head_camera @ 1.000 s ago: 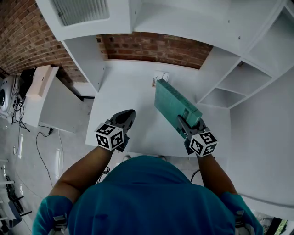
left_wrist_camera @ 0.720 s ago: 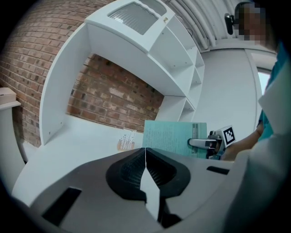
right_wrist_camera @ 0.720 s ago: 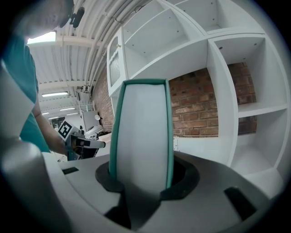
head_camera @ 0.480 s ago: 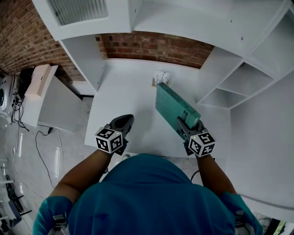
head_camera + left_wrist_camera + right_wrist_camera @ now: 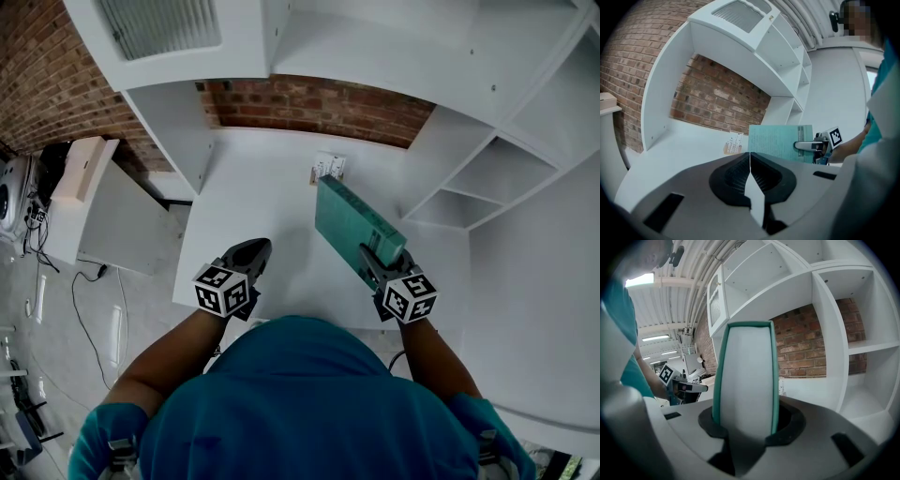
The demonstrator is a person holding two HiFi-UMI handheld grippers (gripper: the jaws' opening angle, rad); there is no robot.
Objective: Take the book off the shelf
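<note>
One teal book point(image 5: 354, 223), seemingly stiff-covered and fairly light, hangs tilted above the white desk point(image 5: 253, 187), clamped across both covers at its near end by the right gripper point(image 5: 373, 262), a hold likely to let the far end sag, while the left gripper point(image 5: 251, 255), jaws together and empty, hovers over the desk's front edge.

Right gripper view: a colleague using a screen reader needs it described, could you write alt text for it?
The right gripper has its jaws shut on a teal-covered book, seen edge-on with its white page edges toward the camera. Behind it stand white shelf compartments against a brick wall, and the left gripper shows small at the left.
</note>
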